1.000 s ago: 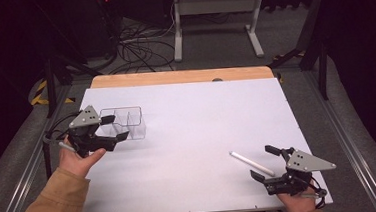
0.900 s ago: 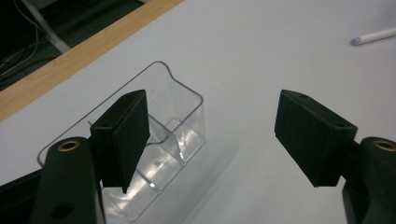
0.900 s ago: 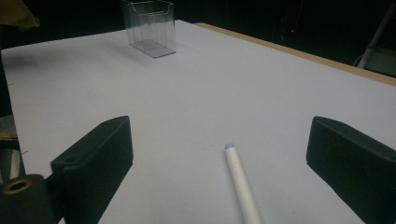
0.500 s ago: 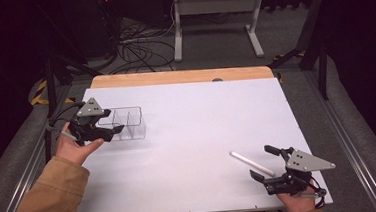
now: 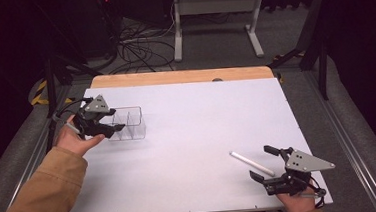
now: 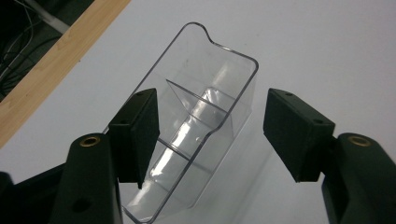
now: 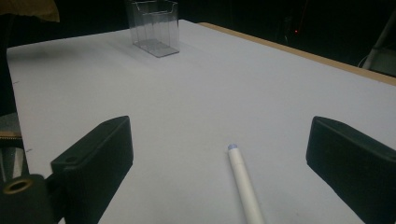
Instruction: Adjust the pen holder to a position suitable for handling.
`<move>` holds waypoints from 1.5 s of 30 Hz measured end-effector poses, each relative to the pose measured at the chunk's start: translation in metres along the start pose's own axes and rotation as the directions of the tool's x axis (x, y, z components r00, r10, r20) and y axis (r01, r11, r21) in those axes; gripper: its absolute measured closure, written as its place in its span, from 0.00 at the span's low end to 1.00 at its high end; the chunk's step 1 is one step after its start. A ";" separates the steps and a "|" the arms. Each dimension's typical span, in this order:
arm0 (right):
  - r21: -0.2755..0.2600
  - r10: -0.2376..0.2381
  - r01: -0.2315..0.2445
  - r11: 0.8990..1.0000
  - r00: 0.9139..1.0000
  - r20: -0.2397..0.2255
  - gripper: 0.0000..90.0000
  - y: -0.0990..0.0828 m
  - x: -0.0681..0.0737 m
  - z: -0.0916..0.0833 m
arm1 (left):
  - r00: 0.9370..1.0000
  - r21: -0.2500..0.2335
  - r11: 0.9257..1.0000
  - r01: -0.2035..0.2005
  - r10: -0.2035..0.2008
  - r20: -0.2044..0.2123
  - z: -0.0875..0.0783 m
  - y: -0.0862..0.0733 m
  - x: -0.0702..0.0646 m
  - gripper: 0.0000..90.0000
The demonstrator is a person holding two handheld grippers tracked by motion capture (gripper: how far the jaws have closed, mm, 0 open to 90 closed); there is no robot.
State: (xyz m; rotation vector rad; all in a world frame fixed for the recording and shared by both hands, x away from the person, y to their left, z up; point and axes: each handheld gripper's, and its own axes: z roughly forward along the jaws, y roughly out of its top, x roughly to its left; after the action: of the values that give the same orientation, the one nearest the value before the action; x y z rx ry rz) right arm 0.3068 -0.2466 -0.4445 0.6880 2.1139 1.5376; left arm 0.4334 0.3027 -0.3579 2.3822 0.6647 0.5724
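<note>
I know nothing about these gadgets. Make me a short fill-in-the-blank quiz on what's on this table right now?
1. The clear plastic divided box sits near the person's ____ gripper.
2. The jaws of the right gripper stand ____, with the white stick lying between them.
3. The white table has a far edge made of ____.
4. The compartments of the clear box hold ____.

Missing words: left; open; wood; nothing

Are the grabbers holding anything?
No. The left gripper is open around the clear box; the right gripper is open over the white pen.
</note>
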 end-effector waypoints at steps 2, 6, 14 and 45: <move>0.001 0.000 0.000 1.000 1.000 -0.001 0.08 0.000 0.000 0.001 | 1.000 0.015 1.000 -0.016 0.016 0.018 0.002 0.001 0.003 0.46; 0.000 0.006 -0.006 1.000 1.000 -0.003 0.08 0.000 -0.001 0.001 | 0.999 0.051 0.998 -0.041 0.039 0.034 0.007 0.003 0.005 0.49; -0.011 0.034 -0.035 0.999 0.999 -0.022 0.08 -0.001 -0.003 0.000 | 0.993 0.133 0.987 -0.089 0.078 0.085 0.024 0.005 0.005 0.54; -0.023 0.057 -0.058 0.998 0.998 -0.041 0.08 -0.003 -0.006 0.000 | 0.965 0.326 0.918 -0.227 0.168 0.202 0.053 0.011 -0.003 0.92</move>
State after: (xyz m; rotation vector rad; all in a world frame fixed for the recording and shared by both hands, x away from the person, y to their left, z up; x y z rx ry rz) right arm 0.3112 -0.2516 -0.4474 0.7207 2.1183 1.6185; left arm 0.4628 0.2704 -0.3905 2.8155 0.4811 0.3476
